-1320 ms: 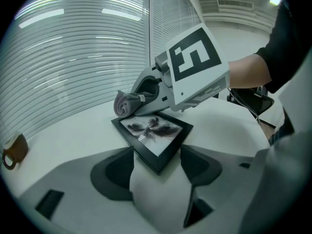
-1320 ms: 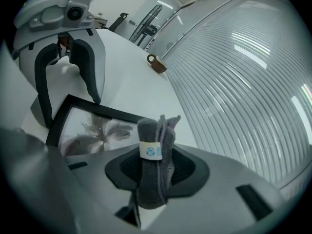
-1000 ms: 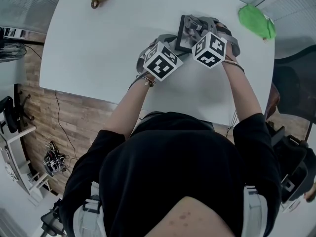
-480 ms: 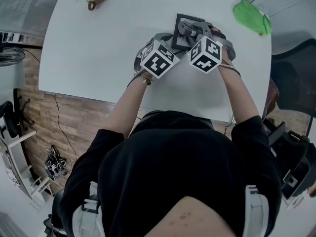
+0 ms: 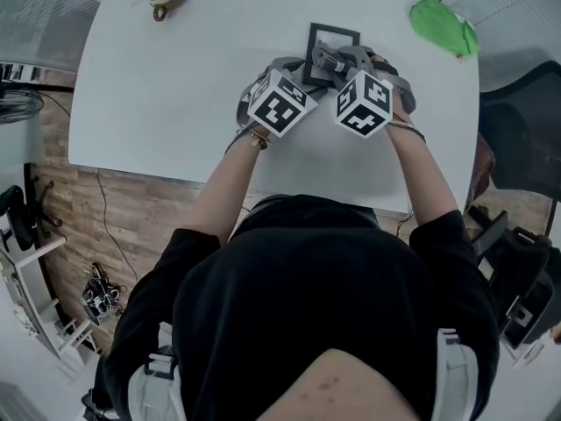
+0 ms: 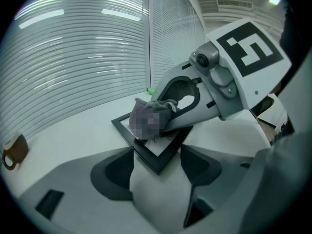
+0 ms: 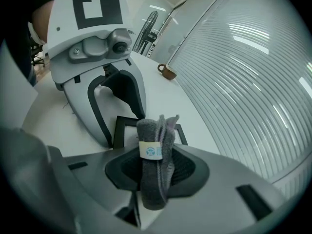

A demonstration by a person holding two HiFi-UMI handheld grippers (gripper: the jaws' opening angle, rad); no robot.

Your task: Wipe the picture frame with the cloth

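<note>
Your right gripper (image 7: pixel 156 173) is clamped on the folded grey cloth (image 7: pixel 154 130), which stands upright between its jaws with a small label band across it. In the left gripper view, the cloth rests on the picture frame (image 6: pixel 157 156), just above centre. Your left gripper (image 6: pixel 157 168) has its jaws spread. The frame's near corner sits between them, with the jaw tips right at its two edges. In the head view, the black frame lies flat on the white table (image 5: pixel 175 77) at upper centre, just beyond both marker cubes.
</note>
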